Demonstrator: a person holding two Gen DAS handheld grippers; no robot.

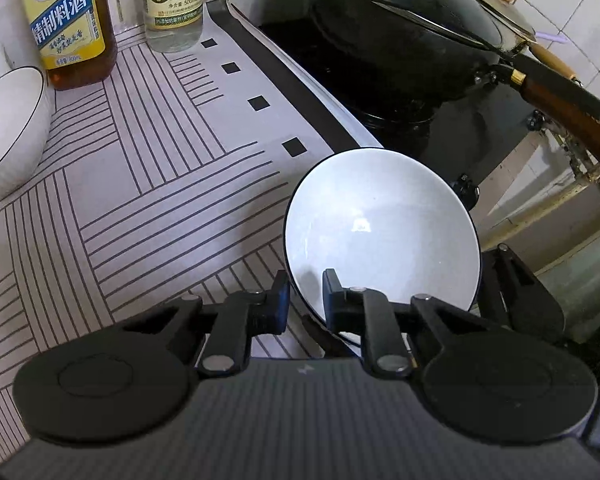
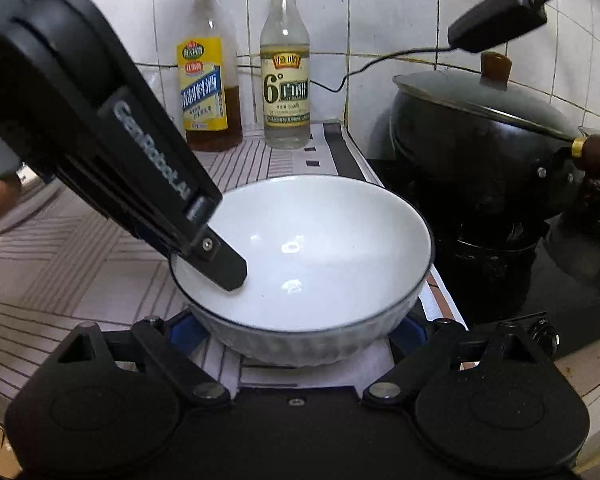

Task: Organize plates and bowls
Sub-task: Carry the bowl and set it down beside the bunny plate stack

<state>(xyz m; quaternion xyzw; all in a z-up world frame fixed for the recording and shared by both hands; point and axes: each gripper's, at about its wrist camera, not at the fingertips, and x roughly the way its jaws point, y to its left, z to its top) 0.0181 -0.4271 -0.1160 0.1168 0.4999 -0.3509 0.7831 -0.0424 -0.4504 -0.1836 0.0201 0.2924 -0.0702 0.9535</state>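
A white bowl with a dark rim (image 1: 380,224) (image 2: 312,256) sits at the counter's right edge, beside the stove. My left gripper (image 1: 306,294) (image 2: 204,256) is shut on the bowl's near-left rim, with one finger (image 1: 334,292) inside the bowl and the other outside. It reaches in from the upper left in the right wrist view. My right gripper (image 2: 299,332) spans the bowl's lower body, and its blue pads (image 2: 182,332) rest against both sides. A second white bowl (image 1: 8,128) stands at the counter's left edge.
A brown cooking-wine bottle (image 1: 68,24) (image 2: 208,80) and a clear vinegar bottle (image 1: 174,0) (image 2: 286,72) stand at the tiled back wall. A lidded black wok (image 1: 400,36) (image 2: 480,140) sits on the stove to the right. A cable with a black box (image 2: 496,20) hangs above it.
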